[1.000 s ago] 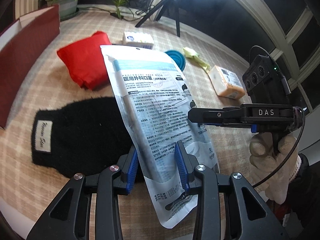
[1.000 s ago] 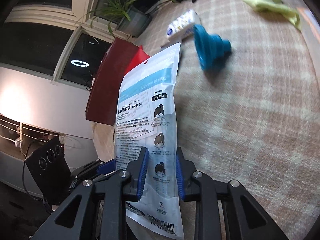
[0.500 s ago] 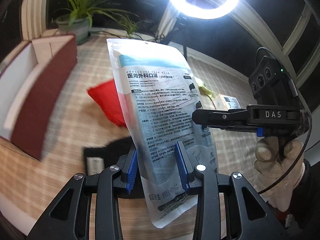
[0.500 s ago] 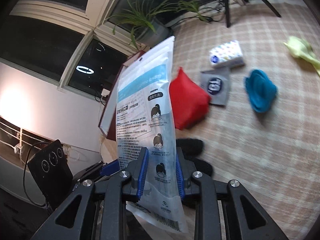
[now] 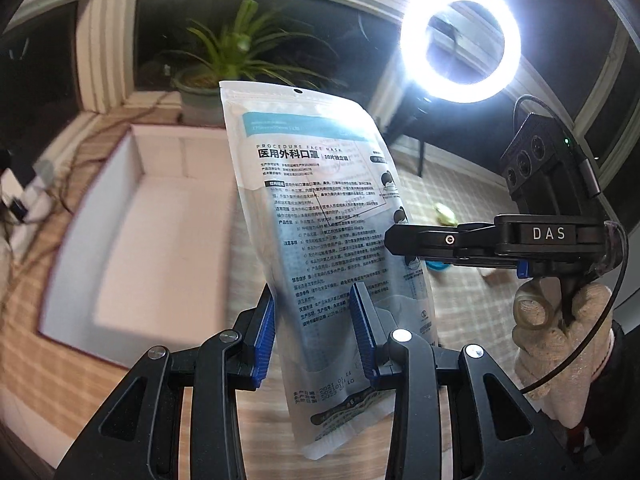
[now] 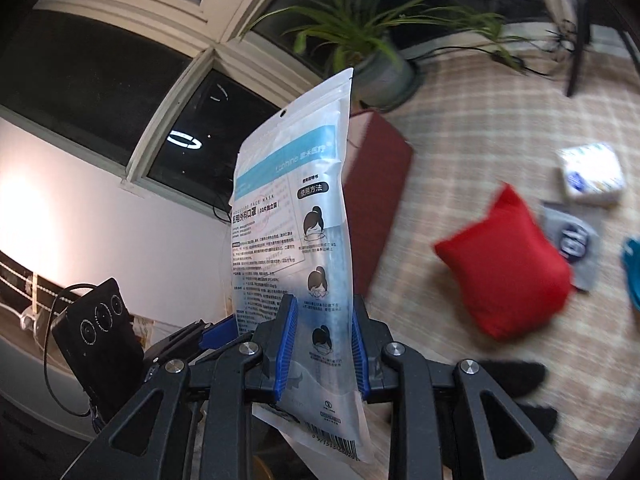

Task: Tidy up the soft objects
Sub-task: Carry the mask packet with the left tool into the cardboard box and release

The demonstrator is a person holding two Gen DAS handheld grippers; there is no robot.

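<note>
The mask packet hides the red box's right end and part of the potted plant; the red cushion is smeared; a blue thing is cropped at the edge
</note>
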